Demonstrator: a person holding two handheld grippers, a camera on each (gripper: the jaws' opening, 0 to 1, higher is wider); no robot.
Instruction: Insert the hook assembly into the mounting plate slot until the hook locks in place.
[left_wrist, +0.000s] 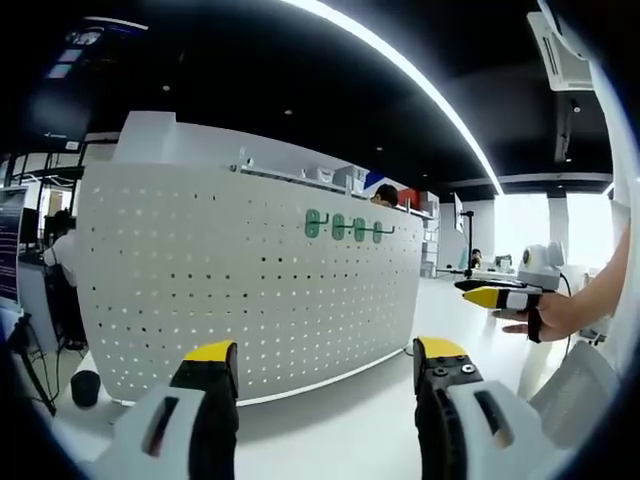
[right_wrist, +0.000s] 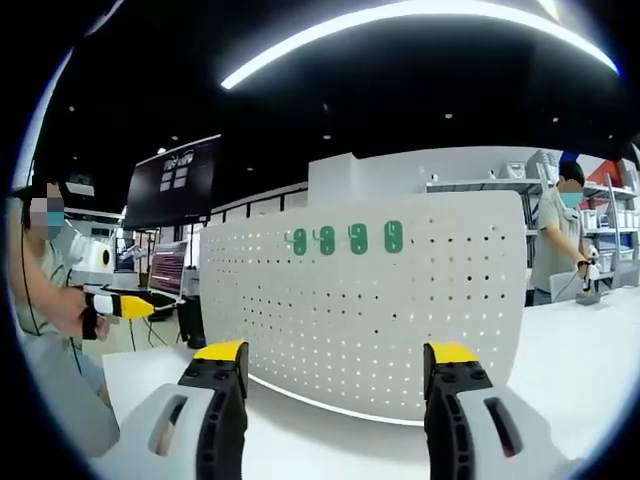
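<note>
White pegboard (left_wrist: 250, 270) stands upright on the white tabletop (left_wrist: 340, 430). Four green hooks (left_wrist: 345, 227) hang in a row near its top edge. Left gripper (left_wrist: 325, 365) spread wide, nothing between the jaws, short of the board. Right gripper (right_wrist: 335, 365) likewise spread and empty, facing the board.

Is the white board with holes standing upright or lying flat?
Upright. The board stands on its lower edge on the table, with four green hooks hanging near its top.
</note>
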